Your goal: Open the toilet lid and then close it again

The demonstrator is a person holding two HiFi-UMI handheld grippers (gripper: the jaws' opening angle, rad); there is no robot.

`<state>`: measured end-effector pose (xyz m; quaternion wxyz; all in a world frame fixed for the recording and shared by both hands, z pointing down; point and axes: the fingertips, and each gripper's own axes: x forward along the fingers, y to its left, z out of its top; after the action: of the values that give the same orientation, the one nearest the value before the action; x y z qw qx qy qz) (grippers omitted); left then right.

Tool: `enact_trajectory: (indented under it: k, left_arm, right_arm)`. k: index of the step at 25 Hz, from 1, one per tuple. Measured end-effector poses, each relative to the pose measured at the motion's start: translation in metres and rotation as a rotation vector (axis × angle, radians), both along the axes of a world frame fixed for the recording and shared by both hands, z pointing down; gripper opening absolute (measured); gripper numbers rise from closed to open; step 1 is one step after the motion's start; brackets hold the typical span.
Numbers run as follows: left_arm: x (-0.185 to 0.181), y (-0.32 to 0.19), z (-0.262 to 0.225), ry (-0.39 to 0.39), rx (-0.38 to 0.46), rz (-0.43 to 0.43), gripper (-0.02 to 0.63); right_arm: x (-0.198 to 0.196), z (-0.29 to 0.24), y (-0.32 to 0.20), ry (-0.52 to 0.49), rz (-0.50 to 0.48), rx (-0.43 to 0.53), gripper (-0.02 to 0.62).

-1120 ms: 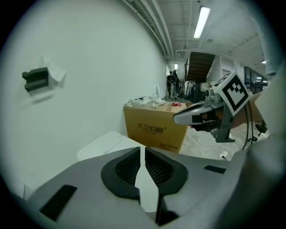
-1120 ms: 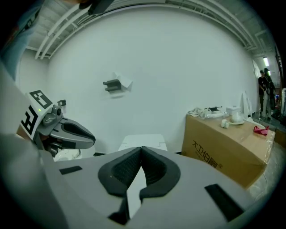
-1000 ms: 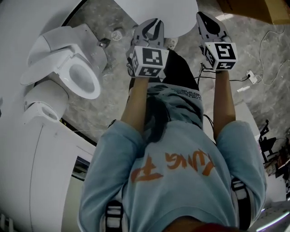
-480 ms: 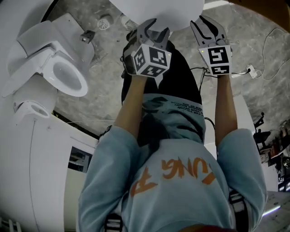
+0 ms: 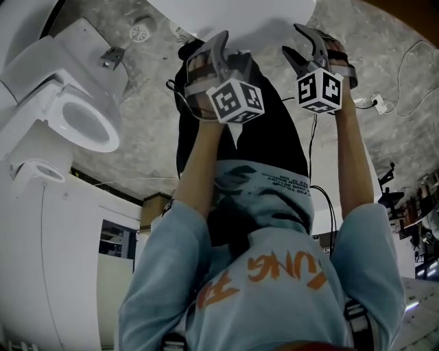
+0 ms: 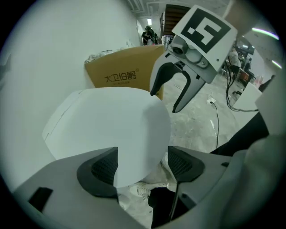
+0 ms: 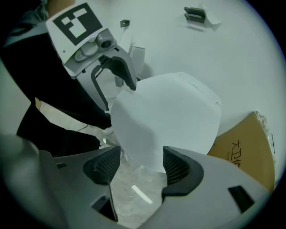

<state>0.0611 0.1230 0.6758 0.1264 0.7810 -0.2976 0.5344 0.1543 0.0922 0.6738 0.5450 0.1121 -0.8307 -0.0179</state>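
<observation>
Although the grey stone floor (image 5: pixel 147 137) filled most of the head view, the work lay at its far edge. A second toilet (image 5: pixel 75 120), its bowl showing, stood off to the left, well apart from the task. The toilet lid (image 5: pixel 240 14) sat at the far middle. It was a white rounded plate that looked lowered and roughly level, with its near rim turned toward the person. A cardboard box (image 6: pixel 125 74) stood beyond it on the far right.

Both grippers pointed steeply down at that near rim, side by side. The left gripper (image 6: pixel 143 165) had just been opening its jaws, and they stood wide. The lid's rim lay between them, close to the left pad with a plain gap at the right pad, so nothing was pinched. The right gripper (image 7: pixel 142 166) had likewise just been opening and stood wide. The rim's edge lay between its jaws, nearer the right pad, with floor showing through on the left side. A cable (image 6: pixel 217 127) trailed over the floor off to the right.

By my reading the first step was in hand: taking hold of the lowered lid to raise it. The next move called for both pairs of jaws to close evenly on the rim. After that they would need to lift together in one arc toward the far end, so that the lid neither twisted nor slipped off the pads.
</observation>
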Motion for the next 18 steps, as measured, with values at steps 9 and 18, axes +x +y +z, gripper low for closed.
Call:
enact_trajectory:
  k: [9, 18]
  left_arm:
    - [0.001, 0.005, 0.039, -0.112, 0.048, 0.06, 0.356]
    - [0.006, 0.008, 0.031, -0.131, 0.052, 0.07, 0.356]
  right_arm:
    - [-0.001, 0.037, -0.003, 0.122, -0.162, 0.168, 0.324]
    - [0.003, 0.032, -0.001, 0.183, -0.158, 0.142, 0.318]
